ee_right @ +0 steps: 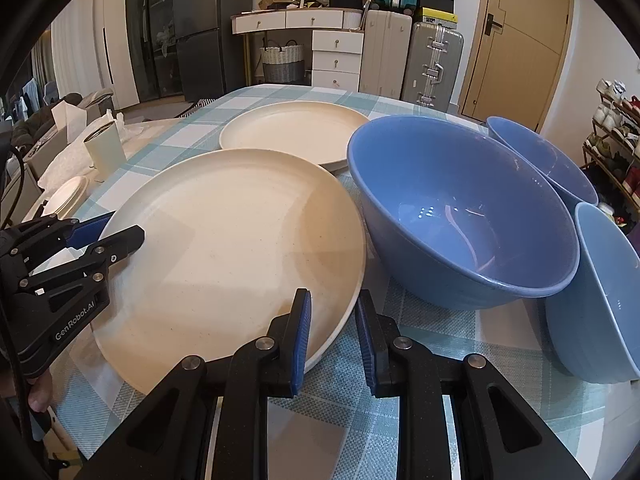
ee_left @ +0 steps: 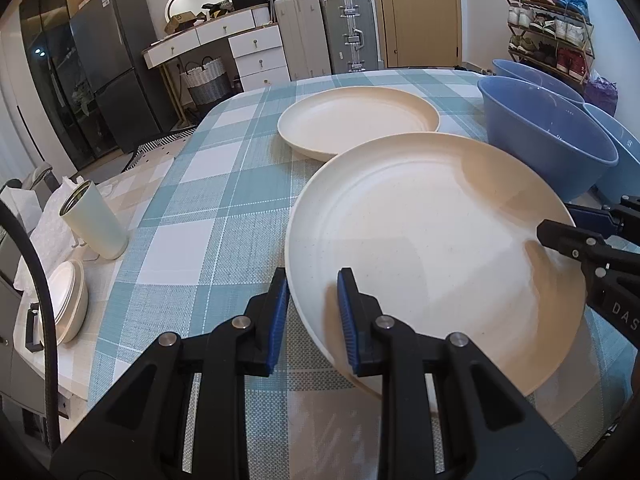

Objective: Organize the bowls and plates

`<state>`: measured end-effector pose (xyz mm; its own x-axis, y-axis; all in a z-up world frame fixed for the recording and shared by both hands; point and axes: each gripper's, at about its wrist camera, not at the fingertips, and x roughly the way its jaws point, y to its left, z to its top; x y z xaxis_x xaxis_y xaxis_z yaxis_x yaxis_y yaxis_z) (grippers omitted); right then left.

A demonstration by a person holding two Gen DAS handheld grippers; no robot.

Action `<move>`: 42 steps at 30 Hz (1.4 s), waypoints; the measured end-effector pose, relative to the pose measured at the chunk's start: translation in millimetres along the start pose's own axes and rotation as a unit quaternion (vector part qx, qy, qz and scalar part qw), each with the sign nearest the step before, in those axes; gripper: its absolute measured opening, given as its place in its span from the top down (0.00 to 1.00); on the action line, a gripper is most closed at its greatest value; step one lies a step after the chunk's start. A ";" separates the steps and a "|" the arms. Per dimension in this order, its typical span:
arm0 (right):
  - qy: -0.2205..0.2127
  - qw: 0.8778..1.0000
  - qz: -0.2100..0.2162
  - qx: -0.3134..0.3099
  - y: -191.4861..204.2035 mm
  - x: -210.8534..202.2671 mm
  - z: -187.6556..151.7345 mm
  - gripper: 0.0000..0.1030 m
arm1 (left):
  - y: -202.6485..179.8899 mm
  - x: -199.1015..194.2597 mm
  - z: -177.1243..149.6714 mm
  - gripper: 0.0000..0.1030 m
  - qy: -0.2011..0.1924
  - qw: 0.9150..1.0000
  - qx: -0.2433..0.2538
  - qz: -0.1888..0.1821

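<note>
Going left to right, we have a cup [ee_left: 96,224] and a small stack of dishes [ee_left: 70,300] on a side surface at the left, off the checked table [ee_left: 208,208]. Next, our left gripper [ee_left: 314,320] is clenched on the near-left rim of the near plate [ee_left: 432,248], one pad above and one beneath. The plate sits tilted, its far edge over the rim of the far plate [ee_left: 356,120]. Our right gripper [ee_right: 332,332] pinches the same plate at its near-right rim. Right of it stand three blue bowls, the big bowl [ee_right: 460,208] just beside the plate.

We judge the plate stiff, light and smooth, probably plastic or melamine, so slippery under the pads. Opposite rim holds suit it, and it should nest flat on the far plate.

Hidden: the plate's underside, each lower pad, and whether the plate touches the big bowl. The two bowls at the right are cut off.
</note>
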<state>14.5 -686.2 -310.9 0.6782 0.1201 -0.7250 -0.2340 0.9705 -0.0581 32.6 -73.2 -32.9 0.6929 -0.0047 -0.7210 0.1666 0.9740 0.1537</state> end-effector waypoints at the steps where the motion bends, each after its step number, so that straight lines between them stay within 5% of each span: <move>1: 0.000 1.000 0.000 0.000 0.5 0.7 0.1 0.78 | 0.2 0.6 -0.4 0.79 0.001 1.000 0.000 0.000; 30: 0.006 1.000 -0.010 -0.007 1.5 12.1 -1.9 0.78 | -1.0 3.2 -5.0 0.79 0.009 1.000 0.004 -0.005; 36: 0.007 1.000 -0.003 -0.006 2.4 6.4 0.9 0.74 | 7.5 -3.1 -3.9 0.66 0.010 0.999 -0.020 -0.033; 42: -0.008 1.000 0.009 -0.010 3.1 -13.2 2.1 0.62 | 13.4 -24.6 2.0 0.37 -0.014 0.999 -0.029 -0.040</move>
<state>6.3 -684.3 -300.1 0.6852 0.1405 -0.7146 -0.2590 0.9641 -0.0588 19.2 -60.5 -11.7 0.6988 -0.0890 -0.7098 0.1828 0.9815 0.0568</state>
